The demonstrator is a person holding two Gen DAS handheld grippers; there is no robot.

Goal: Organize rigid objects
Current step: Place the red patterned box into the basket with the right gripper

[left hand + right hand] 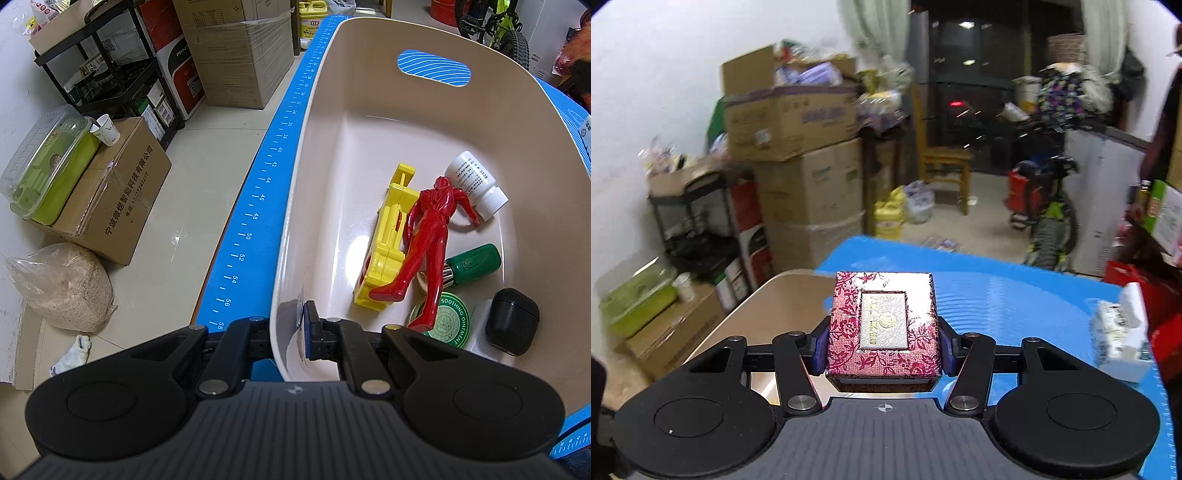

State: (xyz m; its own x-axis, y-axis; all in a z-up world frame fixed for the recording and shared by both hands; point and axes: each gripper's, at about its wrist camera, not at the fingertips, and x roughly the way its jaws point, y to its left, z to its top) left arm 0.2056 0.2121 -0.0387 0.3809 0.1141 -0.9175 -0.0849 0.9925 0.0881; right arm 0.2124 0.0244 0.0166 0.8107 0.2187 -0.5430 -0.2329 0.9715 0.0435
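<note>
My right gripper [883, 349] squeezes a pink flowery box [883, 328] between its pads, up over the blue mat [1015, 306]. My left gripper [303, 332] pinches the near rim of the cream tub [332, 122], where toys and bottles lie.

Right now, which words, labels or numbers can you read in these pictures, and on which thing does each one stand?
"SOOTHING OINTMENT": green round tin in the basket.
"36" to "58", even numbers: ruler along the blue mat edge.
"宁波微煜智能科技有限公司": cardboard box on the floor.
"立白": yellow jug.
Too small to read: white bottle print.
Blurred: gold text on the floral box, held in the right gripper; stacked cartons.
</note>
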